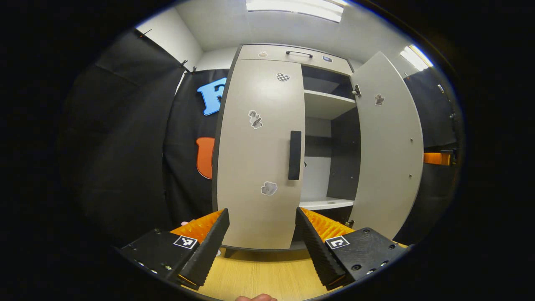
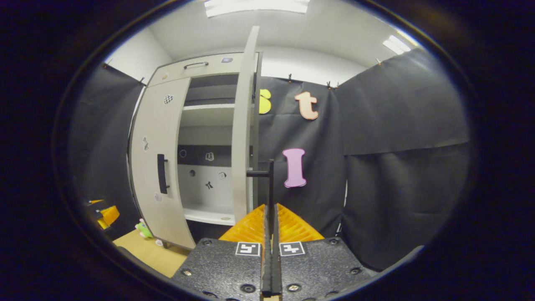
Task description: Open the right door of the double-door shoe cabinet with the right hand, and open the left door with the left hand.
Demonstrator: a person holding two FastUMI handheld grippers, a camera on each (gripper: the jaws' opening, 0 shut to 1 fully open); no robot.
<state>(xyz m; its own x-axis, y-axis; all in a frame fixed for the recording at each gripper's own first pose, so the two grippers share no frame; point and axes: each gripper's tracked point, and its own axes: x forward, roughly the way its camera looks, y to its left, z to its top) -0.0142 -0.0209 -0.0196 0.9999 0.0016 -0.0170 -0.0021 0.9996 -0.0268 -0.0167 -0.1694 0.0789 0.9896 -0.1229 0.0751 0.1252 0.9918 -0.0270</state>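
In the left gripper view, the left gripper [image 1: 262, 234] faces the double-door shoe cabinet [image 1: 292, 142] with its fingers [image 1: 209, 246] spread wide and nothing between them. The left door [image 1: 259, 154] stands shut ahead of the gripper, its dark vertical handle [image 1: 294, 155] near the inner edge, above and between the two fingers and apart from them. Several small stickers [image 1: 255, 119] dot the door's face. The right door [image 1: 386, 146] is swung open, showing pale shelves [image 1: 328, 102] and a dark inner wall. Above the doors runs a drawer front with a slim handle [image 1: 299, 53]. The cabinet stands on a light wooden floor [image 1: 259, 276]. At the far right edge, part of the other gripper [image 1: 439, 158] shows just past the open door. A fingertip of the person's hand [image 1: 256, 297] peeks in at the bottom edge.

In the right gripper view, the right gripper [image 2: 271, 234] has its fingers [image 2: 267, 251] drawn tightly together, no gap visible between them. The right door [image 2: 244, 138] is seen nearly edge-on, swung open, and its handle [image 2: 263, 184] stands out from the door directly above the fingers' tips; whether the fingers pinch it cannot be told. To the left, the left door [image 2: 156, 163] is closed with its dark handle [image 2: 161, 173]. Inside the cabinet [image 2: 205, 150], small stickers mark the back panel. A small green toy [image 2: 143, 229] sits on the floor [image 2: 154, 253] by the cabinet's lower left corner, and the left gripper [image 2: 102, 213] shows at the far left.
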